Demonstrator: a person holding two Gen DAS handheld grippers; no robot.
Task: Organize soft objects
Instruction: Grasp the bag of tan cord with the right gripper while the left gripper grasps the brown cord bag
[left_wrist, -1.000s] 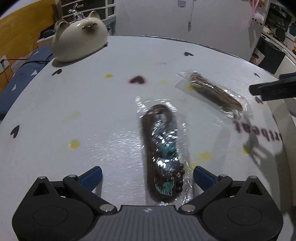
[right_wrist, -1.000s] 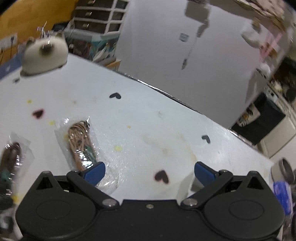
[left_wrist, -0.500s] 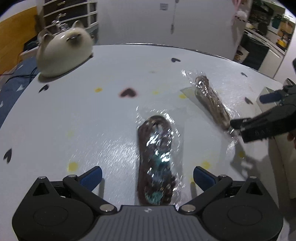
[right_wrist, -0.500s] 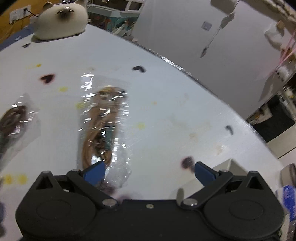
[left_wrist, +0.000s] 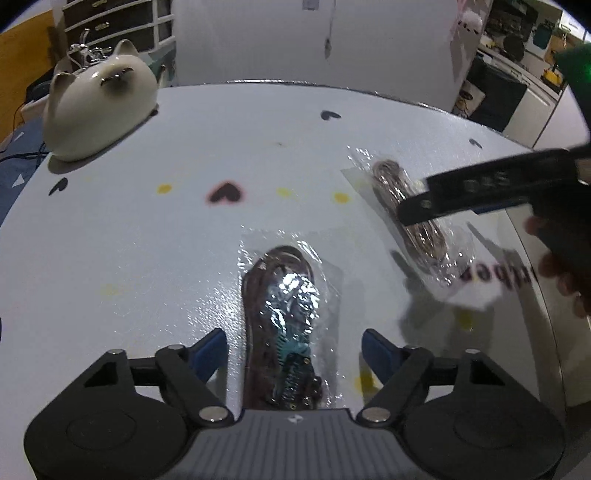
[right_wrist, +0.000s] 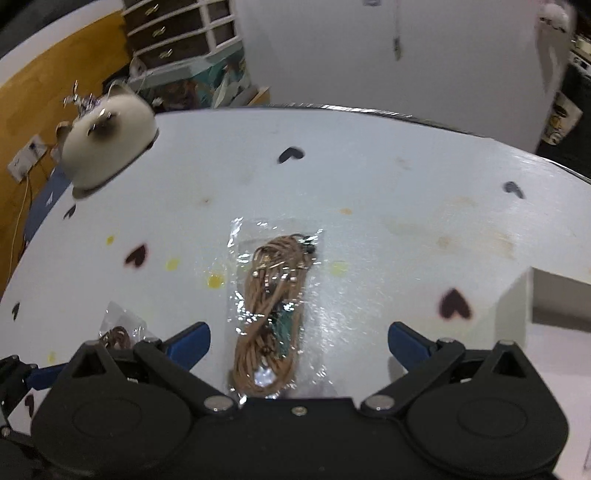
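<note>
A dark brown cord bundle in a clear plastic bag (left_wrist: 286, 306) lies flat on the white table, and my open left gripper (left_wrist: 294, 347) has a finger on each side of its near end. A light brown cord bundle in a clear bag (right_wrist: 275, 306) lies between the fingers of my open right gripper (right_wrist: 299, 341). That bag also shows in the left wrist view (left_wrist: 406, 214), partly hidden by the right gripper's finger (left_wrist: 480, 188). The dark bag's corner shows in the right wrist view (right_wrist: 120, 328).
A cream cat-shaped ceramic figure (left_wrist: 98, 110) stands at the far left of the table (left_wrist: 147, 229). A white box with printed letters (left_wrist: 491, 273) sits at the right edge, also seen in the right wrist view (right_wrist: 557, 302). Drawers and shelves stand behind the table.
The right gripper has swung left so that the light brown bag lies between its fingers. The left gripper has moved forward over the dark bag.
</note>
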